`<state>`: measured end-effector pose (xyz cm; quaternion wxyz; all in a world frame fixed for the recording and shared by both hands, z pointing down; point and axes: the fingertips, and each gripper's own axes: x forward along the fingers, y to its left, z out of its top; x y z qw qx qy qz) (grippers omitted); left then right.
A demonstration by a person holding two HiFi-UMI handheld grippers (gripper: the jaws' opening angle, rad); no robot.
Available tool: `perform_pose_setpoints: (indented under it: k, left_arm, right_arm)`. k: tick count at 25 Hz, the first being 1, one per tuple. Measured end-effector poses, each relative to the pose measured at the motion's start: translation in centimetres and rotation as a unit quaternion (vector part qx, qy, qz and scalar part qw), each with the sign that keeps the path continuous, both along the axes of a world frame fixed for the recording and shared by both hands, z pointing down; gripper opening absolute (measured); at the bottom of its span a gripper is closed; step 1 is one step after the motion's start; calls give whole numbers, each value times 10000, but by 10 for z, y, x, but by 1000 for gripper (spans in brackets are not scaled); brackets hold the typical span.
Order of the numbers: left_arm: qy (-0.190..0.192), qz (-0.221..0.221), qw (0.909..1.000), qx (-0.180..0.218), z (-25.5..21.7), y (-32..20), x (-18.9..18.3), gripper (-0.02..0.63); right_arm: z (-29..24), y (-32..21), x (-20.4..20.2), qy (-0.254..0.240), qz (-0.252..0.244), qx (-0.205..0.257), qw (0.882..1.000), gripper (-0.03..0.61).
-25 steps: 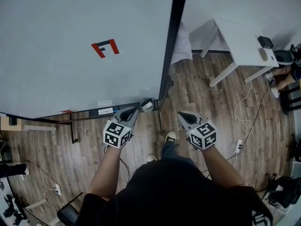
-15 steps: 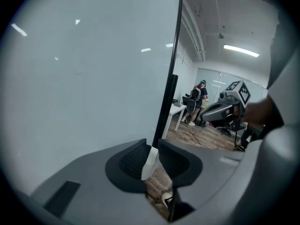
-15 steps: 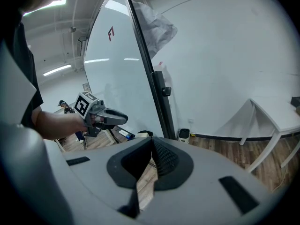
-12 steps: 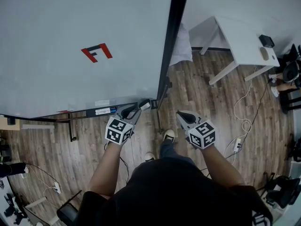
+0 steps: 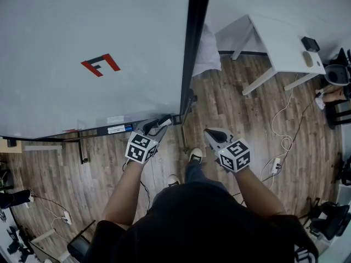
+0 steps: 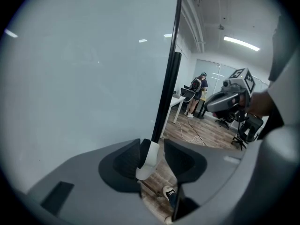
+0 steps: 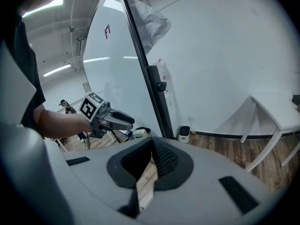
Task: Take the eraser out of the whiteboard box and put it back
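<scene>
Our left gripper (image 5: 159, 125) has just been opening its jaws, so the eraser (image 6: 148, 161) sits loose between them, low in the whiteboard box (image 5: 98, 131) (we think). We should back out straight, no bumping. Our right gripper (image 7: 152, 146) is clenched, empty.

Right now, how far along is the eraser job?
Done: the eraser looks already back at the end of the tray under the whiteboard. In hand: the left gripper has just been opening, and the eraser stands between its jaws, not squeezed. Left: draw that gripper clear. The right gripper hangs shut and empty.
</scene>
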<state>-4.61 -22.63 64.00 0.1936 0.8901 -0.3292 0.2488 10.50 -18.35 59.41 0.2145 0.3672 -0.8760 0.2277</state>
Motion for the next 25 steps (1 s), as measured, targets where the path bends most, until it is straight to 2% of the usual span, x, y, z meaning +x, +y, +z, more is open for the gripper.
perform_pose_setpoints:
  k: [17, 25]
  left_arm:
    - [-470, 273, 9985, -70, 26, -11, 18, 222]
    - [-602, 287, 9976, -174, 36, -13, 24, 227]
  right_arm:
    - [9, -1, 7, -31, 25, -95, 9999, -3]
    - [14, 1, 18, -32, 96, -161, 9998, -3]
